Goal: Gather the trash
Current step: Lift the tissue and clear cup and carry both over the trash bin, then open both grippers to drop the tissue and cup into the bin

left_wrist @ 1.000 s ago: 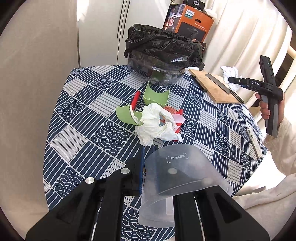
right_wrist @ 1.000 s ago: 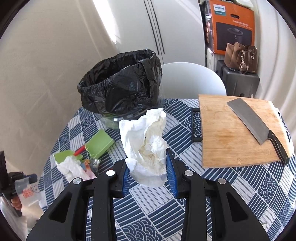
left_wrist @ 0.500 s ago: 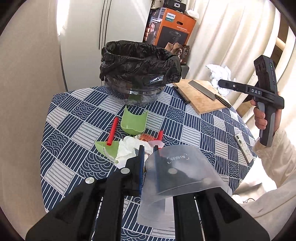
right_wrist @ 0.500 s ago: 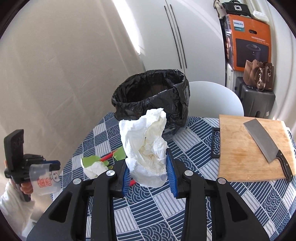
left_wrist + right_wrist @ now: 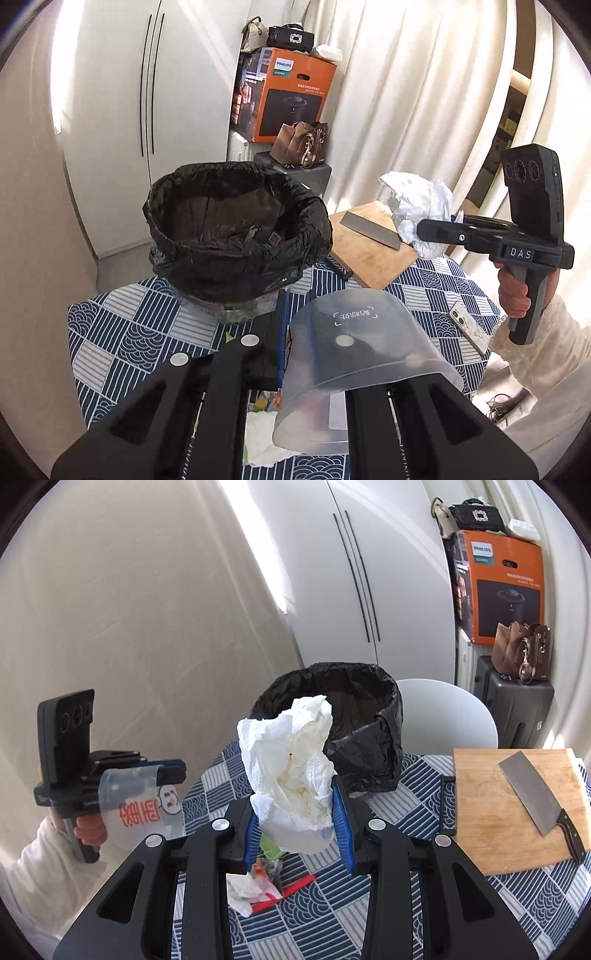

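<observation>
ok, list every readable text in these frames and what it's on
"PHILIPS": orange box, top corner.
"DAS": right gripper, on its body.
Smaller print on the box: too small to read.
Framed characters on the clear cup, and red ones on its other side: not legible.

We've got the left hand-held gripper (image 5: 291, 325) clamped on a clear plastic cup (image 5: 354, 362), up near the black-lined trash bin (image 5: 236, 229) on the tabletop (image 5: 129, 332). Over on the right, the right hand-held gripper (image 5: 428, 230) pinches a crumpled white tissue (image 5: 417, 206).
</observation>
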Available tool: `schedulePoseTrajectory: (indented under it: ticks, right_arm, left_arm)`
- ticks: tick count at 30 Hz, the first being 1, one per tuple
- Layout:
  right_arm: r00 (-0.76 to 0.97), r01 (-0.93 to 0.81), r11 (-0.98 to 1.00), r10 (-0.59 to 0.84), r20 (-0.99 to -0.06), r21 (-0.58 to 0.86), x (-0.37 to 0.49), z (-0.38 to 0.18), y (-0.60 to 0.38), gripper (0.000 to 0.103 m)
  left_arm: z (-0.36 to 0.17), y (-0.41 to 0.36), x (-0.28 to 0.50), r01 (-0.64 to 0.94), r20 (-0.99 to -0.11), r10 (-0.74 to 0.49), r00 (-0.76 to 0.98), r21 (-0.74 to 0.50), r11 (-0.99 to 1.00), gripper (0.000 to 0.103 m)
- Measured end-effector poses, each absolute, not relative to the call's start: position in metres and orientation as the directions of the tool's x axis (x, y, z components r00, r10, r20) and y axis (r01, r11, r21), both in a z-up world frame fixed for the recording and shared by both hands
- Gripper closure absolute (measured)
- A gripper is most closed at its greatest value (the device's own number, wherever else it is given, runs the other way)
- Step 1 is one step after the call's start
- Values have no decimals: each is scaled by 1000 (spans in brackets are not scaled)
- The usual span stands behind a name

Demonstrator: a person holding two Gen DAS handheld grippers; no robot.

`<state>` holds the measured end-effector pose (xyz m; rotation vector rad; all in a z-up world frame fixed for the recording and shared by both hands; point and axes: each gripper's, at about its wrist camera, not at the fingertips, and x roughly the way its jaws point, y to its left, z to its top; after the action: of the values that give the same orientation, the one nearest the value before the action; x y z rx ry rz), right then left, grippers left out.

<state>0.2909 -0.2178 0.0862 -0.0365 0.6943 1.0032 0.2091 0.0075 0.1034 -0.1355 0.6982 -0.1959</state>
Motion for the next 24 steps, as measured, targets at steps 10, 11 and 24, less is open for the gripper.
schedulePoseTrajectory:
  ticks: [10,11,24]
  right_arm:
    - [427,-738,633,706,-565,234,324,99,-187,71]
    - [434,-733,640,700,-567,230,328,99,-184,71]
    - [477,-681,692,667,-572,239,391,93,-141,71]
  left_arm:
    - [117,18,295,92,-574,-178,799,-176,980,93]
    - [116,16,302,87,-581,-165,797,-160,983,93]
    - [92,29,380,43,-652,-75,755,-65,997,93]
